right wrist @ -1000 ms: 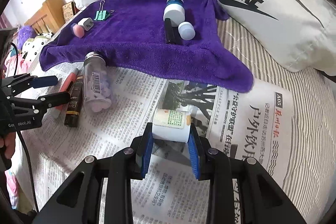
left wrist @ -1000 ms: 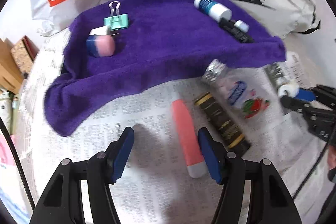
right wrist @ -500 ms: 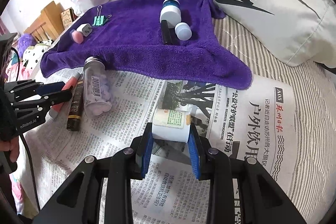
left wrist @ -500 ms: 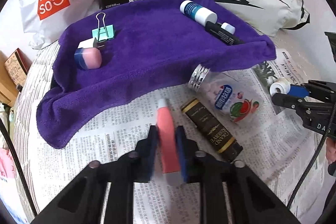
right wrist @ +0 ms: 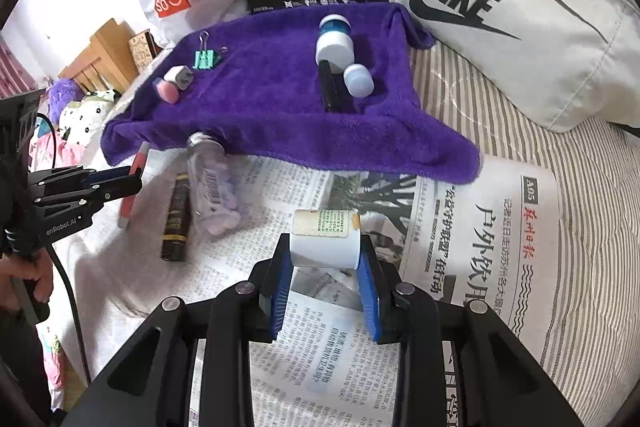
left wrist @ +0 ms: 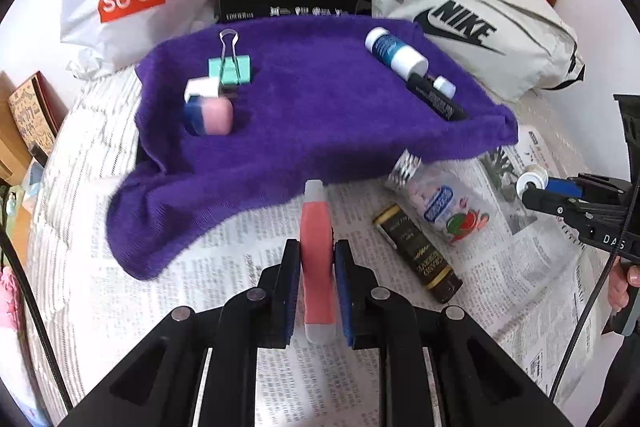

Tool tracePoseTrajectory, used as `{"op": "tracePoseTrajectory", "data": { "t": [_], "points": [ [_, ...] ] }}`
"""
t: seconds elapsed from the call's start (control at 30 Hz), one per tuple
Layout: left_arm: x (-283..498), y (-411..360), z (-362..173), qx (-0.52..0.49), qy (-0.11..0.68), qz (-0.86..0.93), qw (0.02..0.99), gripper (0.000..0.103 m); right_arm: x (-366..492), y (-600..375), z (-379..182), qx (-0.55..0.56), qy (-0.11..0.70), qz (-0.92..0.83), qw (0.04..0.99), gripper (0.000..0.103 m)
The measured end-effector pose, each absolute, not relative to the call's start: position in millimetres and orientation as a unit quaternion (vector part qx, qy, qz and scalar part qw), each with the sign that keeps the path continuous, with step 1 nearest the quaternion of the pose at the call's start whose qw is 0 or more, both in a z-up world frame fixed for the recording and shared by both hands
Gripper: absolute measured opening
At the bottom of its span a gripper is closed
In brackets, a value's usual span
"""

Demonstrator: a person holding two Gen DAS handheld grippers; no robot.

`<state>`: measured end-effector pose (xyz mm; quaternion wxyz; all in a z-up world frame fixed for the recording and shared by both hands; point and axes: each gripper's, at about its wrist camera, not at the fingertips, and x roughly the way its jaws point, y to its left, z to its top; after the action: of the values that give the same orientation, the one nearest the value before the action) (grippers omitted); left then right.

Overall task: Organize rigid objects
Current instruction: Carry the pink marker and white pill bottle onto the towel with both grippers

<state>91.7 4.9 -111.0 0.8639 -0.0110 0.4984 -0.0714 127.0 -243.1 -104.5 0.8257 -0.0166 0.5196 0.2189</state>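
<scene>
L gripper (left wrist: 316,291) had its blue pads pinched tight on the pink tube (left wrist: 317,259), which ran lengthwise btwn the fingers w/ its white tip poking out ahead toward the purple towel (left wrist: 320,115). R gripper (right wrist: 325,287) clamped a white bottle (right wrist: 325,241) crosswise btwn its pads, over the newspaper (right wrist: 460,267). Black tube (left wrist: 416,253) & clear pill bottle (left wrist: 436,203) lay just right of the L fingers.

Left hand-held gripper (left wrist: 316,279): tilted steeply downward, blue pads clamped on a pink tube (left wrist: 317,259) that lies lengthwise between them.
Right hand-held gripper (right wrist: 325,281): tilted steeply downward, blue pads pressed on both ends of a small white bottle (right wrist: 325,239) lying crosswise.
Person's hands: fingers partly visible at each frame edge, gripping the opposite handle.
</scene>
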Motion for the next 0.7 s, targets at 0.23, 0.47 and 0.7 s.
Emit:
{"op": "tracePoseTrajectory", "data": {
  "t": [0.23,0.47,0.7],
  "points": [
    [101,15,-96,-0.013,0.487,-0.066,0.871,0.017,134,-237,-92,-0.024,0.515,0.226,0.826,0.031],
    [113,16,-85,-0.008,0.479,-0.070,0.875,0.017,143,-225,-77,-0.030,0.505,0.241,0.828,0.031],
    [126,12,-76,-0.008,0.474,-0.077,0.877,0.017,161,-211,-70,-0.033,0.500,0.248,0.829,0.031]
  ]
}}
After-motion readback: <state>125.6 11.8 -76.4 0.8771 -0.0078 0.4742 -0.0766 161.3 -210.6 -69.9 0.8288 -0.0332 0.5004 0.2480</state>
